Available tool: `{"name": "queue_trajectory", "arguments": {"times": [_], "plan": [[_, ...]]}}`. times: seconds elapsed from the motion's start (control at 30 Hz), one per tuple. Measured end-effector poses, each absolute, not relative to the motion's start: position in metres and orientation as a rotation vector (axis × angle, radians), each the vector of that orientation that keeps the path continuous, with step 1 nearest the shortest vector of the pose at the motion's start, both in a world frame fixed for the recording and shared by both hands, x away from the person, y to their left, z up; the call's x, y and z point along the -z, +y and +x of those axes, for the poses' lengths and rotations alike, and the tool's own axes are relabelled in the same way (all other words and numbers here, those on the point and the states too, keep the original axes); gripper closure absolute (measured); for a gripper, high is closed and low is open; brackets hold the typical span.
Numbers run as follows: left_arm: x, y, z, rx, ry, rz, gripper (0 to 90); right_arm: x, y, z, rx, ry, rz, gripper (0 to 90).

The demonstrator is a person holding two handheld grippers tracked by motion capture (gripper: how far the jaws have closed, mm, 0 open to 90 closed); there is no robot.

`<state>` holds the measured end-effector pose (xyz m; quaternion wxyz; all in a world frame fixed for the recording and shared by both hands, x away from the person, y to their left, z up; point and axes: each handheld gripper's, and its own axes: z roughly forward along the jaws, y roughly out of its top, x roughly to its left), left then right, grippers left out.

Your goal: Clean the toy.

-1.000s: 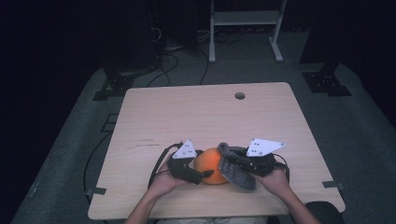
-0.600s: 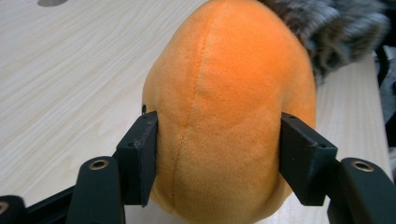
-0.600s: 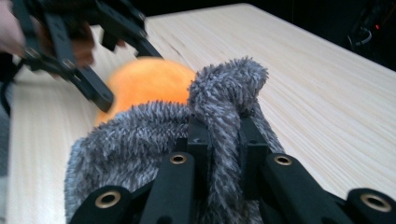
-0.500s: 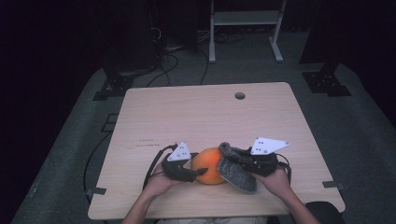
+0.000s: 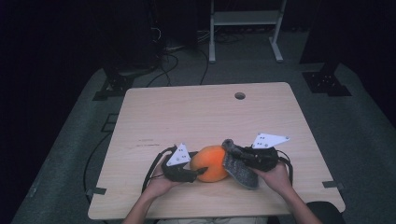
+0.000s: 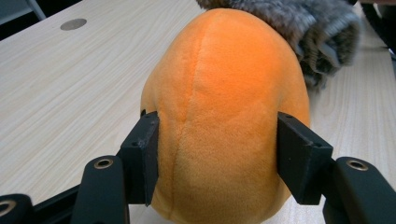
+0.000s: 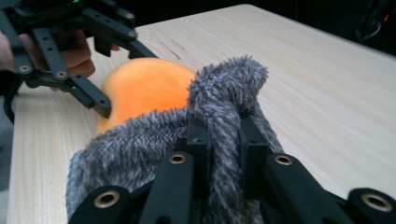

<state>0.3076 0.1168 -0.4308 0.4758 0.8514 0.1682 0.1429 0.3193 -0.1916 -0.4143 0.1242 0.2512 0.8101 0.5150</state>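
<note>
The orange plush ball (image 5: 211, 163) lay near the worktop's (image 5: 205, 112) front edge, about midway between its front corners, with the two grippers on either side of it. A second earlier the left gripper (image 5: 187, 170) had stood wider beside it; its jaws had just been closing, and in the left gripper view their pads pressed into the plush from both flanks, so the ball was now grasped. The right gripper (image 5: 243, 156) was clenched on a fold of the grey fuzzy cloth (image 5: 239, 170), which leaned against the ball's right side and draped toward the front edge. With both things now gripped, the work seemed ready for pulling the cloth over the ball or drawing the two apart; which one I could not tell.
</note>
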Motion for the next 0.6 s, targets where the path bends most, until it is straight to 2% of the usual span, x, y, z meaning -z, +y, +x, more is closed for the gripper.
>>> {"name": "queue_trajectory", "arguments": {"times": [0.13,0.37,0.6], "plan": [[0.432,0.116,0.307,-0.351,0.409,2.071,37.1,0.419,-0.2,0.321,-1.459,2.359,0.811,78.1],[0.432,0.11,0.302,-0.362,0.356,2.072,35.2,0.409,-0.188,0.315,-1.546,2.336,0.711,78.0],[0.432,0.11,0.301,-0.362,0.346,2.072,35.0,0.418,-0.207,0.325,-1.512,2.338,0.861,78.0]]}}
